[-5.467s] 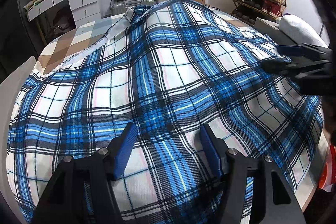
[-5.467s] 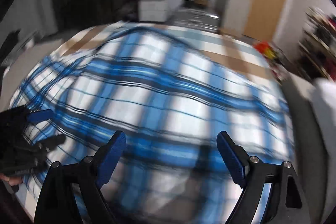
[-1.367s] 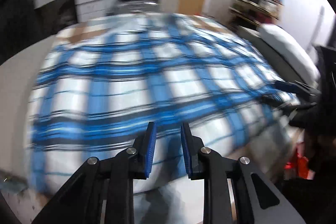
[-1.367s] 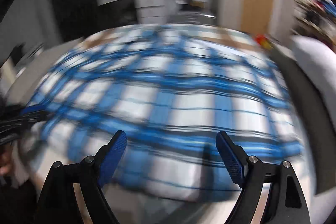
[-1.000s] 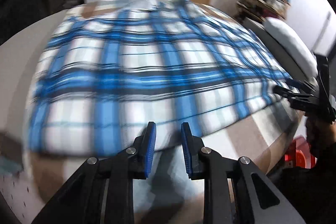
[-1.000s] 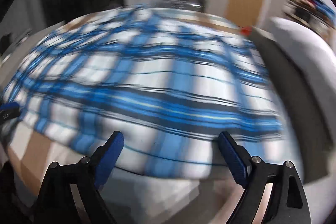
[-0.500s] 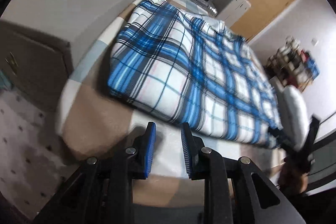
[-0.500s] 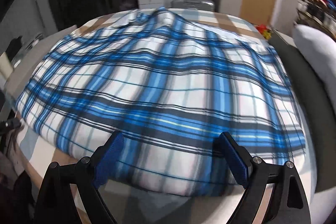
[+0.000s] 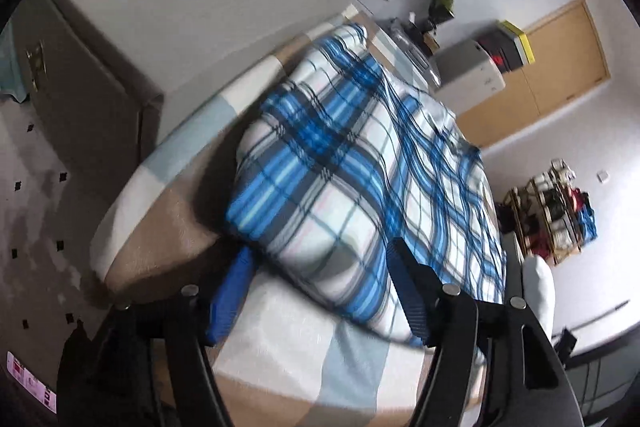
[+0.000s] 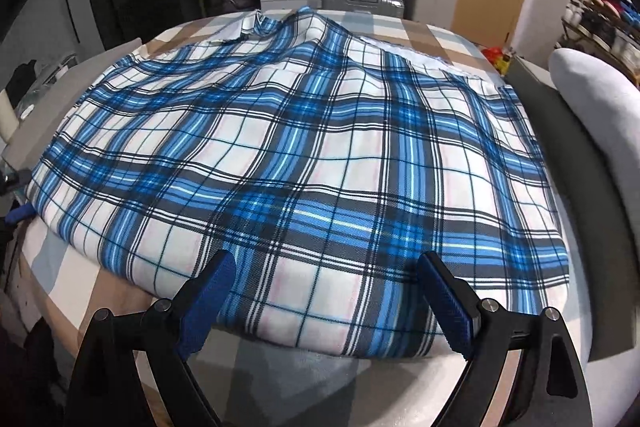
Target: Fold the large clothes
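since half a second ago your left gripper point(image 9: 320, 287) has rolled over and its jaws have just been opening, the near left corner of the plaid cloth point(image 10: 304, 163) now between them but not pinched. your right gripper point(image 10: 324, 303) hangs wide open, empty, over the near edge. the cloth lies spread on the bed point(image 10: 280, 367). close squarely on both layers before lifting.

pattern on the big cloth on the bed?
Blue, white and black plaid on the cloth; clearest in the right wrist view.
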Motion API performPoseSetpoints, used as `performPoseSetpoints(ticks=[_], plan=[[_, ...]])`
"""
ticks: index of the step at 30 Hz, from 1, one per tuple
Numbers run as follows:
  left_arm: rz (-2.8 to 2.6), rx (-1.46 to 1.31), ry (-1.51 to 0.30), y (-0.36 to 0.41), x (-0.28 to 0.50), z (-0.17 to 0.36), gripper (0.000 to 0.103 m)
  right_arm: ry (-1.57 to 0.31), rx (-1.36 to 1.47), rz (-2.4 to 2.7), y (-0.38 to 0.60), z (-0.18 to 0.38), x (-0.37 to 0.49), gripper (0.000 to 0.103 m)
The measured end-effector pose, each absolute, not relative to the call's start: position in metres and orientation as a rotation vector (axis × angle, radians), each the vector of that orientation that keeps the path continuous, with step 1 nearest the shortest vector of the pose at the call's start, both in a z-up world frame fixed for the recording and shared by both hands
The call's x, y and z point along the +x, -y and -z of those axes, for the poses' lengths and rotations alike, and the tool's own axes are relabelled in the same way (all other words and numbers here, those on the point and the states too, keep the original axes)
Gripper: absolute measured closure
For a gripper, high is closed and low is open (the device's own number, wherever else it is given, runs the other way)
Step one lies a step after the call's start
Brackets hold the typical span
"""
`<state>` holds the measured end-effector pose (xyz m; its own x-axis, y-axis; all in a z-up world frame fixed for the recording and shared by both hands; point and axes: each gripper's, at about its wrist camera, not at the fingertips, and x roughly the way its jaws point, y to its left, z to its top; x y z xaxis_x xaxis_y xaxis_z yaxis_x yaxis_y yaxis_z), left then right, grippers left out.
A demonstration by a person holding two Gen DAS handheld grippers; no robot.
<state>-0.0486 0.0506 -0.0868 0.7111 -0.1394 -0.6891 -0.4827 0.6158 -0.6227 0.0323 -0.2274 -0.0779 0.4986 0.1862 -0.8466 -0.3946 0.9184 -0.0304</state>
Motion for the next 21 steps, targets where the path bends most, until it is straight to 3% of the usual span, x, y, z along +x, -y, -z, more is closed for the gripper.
performPoseSetpoints(ticks=[6, 7, 8, 14, 21], plan=[[-0.333, -0.85, -0.753, -0.046, -0.021, 0.086, 0.042, -0.972, -0.249, -0.4, 0.215, 0.074, 0.029, 0.01], [-0.341, -0.817, -0.757, -0.042, -0.013, 0.086, 0.051, -0.97, -0.256, -0.402, 0.214, 0.074, 0.028, 0.01], [-0.349, -0.782, -0.766, -0.038, -0.006, 0.087, 0.069, -0.971, -0.262, -0.4, 0.213, 0.074, 0.027, 0.01], [-0.346, -0.708, -0.687, -0.045, -0.022, 0.083, 0.097, -0.976, -0.269, -0.379, 0.218, 0.073, 0.022, 0.01], [-0.366, -0.623, -0.703, -0.042, -0.062, 0.081, 0.099, -0.977, -0.27, -0.374, 0.219, 0.074, 0.025, 0.01]])
